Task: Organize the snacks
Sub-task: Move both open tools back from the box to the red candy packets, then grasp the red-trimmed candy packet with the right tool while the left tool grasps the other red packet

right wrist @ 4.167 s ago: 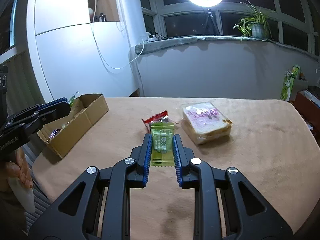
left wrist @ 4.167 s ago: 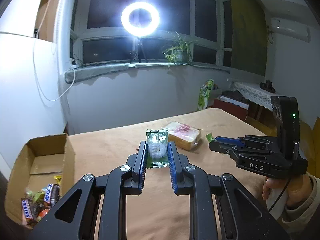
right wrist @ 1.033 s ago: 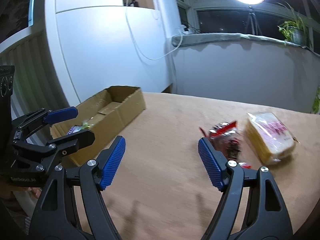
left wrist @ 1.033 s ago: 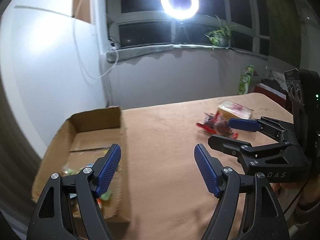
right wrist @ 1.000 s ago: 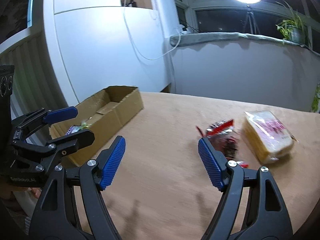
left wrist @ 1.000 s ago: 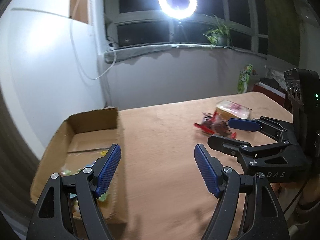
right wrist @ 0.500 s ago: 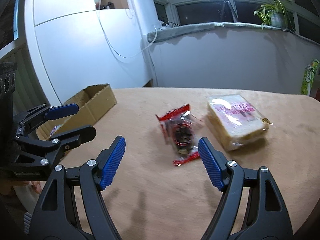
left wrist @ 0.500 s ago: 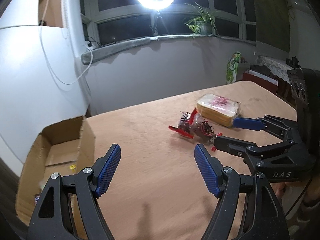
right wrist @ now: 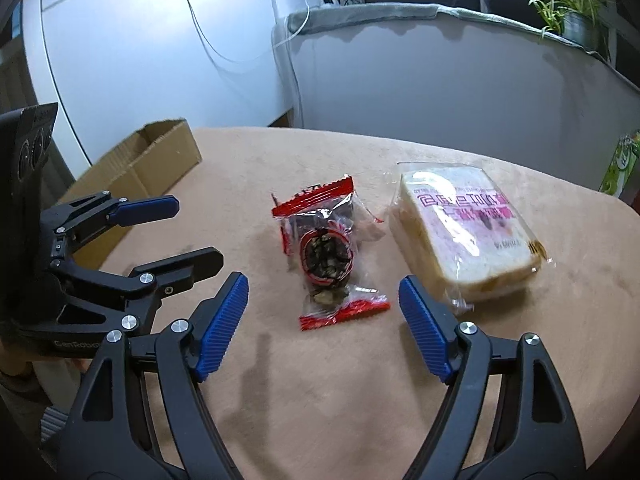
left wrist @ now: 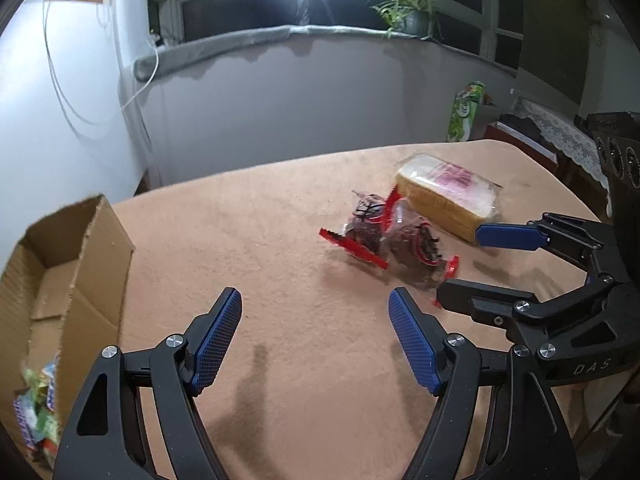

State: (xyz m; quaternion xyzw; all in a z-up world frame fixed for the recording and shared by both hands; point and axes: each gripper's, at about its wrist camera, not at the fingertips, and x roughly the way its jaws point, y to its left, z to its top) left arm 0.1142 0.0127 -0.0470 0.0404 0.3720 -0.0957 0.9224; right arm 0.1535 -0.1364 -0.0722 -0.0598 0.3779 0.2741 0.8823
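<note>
Left gripper (left wrist: 314, 336): jaws spread wide, nothing between the blue pads, only bare table (left wrist: 280, 240) under them.
Right gripper (right wrist: 322, 324): jaws spread, just opened a little further; lower end of the red-edged snack packets (right wrist: 326, 248) in line with the gap, pads clear of them.
Snacks left out: red-edged packets mid-frame in the right wrist view, wrapped bread (right wrist: 468, 232) just right of them, apparently touching.
Only in left wrist view: inside of the cardboard box (left wrist: 80, 272) at left edge, blurred wrappers (left wrist: 38, 412) piled at lower left; ring light glare at top centre.
Only in right wrist view: print on the bread wrapper, the packets' dark contents; box seen from outside, upper left.
Against four seconds ago: green packets once clamped in both grippers now gone from the jaws; both views now aimed lower at the table.
Around: potted plant (left wrist: 408, 20) on sill, green bag (left wrist: 466, 110) at right.
In the way: nothing between either gripper and the snacks.
</note>
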